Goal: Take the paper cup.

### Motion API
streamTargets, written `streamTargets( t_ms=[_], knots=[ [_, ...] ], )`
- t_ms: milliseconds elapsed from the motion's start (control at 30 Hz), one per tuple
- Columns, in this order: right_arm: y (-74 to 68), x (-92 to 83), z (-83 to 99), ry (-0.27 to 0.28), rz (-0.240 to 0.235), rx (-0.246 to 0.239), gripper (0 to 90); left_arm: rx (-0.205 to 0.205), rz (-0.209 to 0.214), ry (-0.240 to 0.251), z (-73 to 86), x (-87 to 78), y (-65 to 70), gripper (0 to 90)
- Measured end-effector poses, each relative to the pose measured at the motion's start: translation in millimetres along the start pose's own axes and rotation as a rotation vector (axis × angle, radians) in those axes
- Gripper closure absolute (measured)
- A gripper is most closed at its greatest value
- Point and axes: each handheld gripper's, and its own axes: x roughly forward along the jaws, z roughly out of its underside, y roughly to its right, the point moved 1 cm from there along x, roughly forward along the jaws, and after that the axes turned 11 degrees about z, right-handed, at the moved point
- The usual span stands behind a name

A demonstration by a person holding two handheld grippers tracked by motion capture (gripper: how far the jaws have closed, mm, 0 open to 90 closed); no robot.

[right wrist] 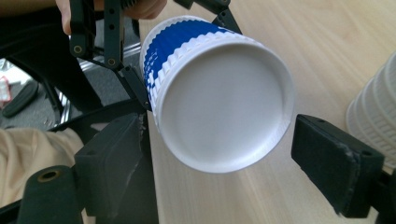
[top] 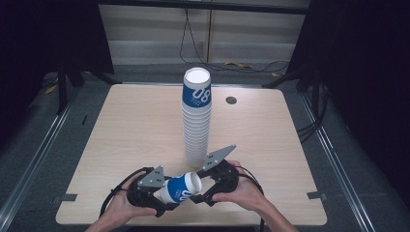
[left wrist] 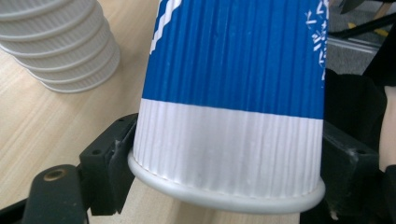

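A blue and white ribbed paper cup point(top: 180, 188) lies tilted just above the table's near edge, its white closed base pointing up and right. My left gripper point(top: 167, 193) is shut on it; in the left gripper view both black pads press the cup's white band point(left wrist: 229, 154) near the rolled rim. My right gripper point(top: 197, 187) faces the base point(right wrist: 224, 107) with its jaws open around that end. Its right pad point(right wrist: 336, 163) stands clear of the cup. A tall stack of upturned cups point(top: 197, 121) stands mid-table just behind both grippers.
The wooden table point(top: 121, 135) has a round cable hole point(top: 231, 100) at the back right of the stack. The stack's lower rims show close by in the gripper views point(left wrist: 60, 46) point(right wrist: 378, 116). Dark floor and cables surround the table.
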Motion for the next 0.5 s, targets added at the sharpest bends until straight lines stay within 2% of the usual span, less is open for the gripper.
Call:
streamTargets(
  t_ms=[67,500],
  knots=[
    [0.2,2.5,-0.8,-0.037,-0.002,-0.018,16.4,0.003,0.0,-0.014,0.4,1.0,0.9,18.6],
    [-1.1,16.5,-9.0,-0.169,-0.039,-0.095,19.7,0.016,0.03,-0.079,2.3,7.9,2.9,18.7]
  ],
)
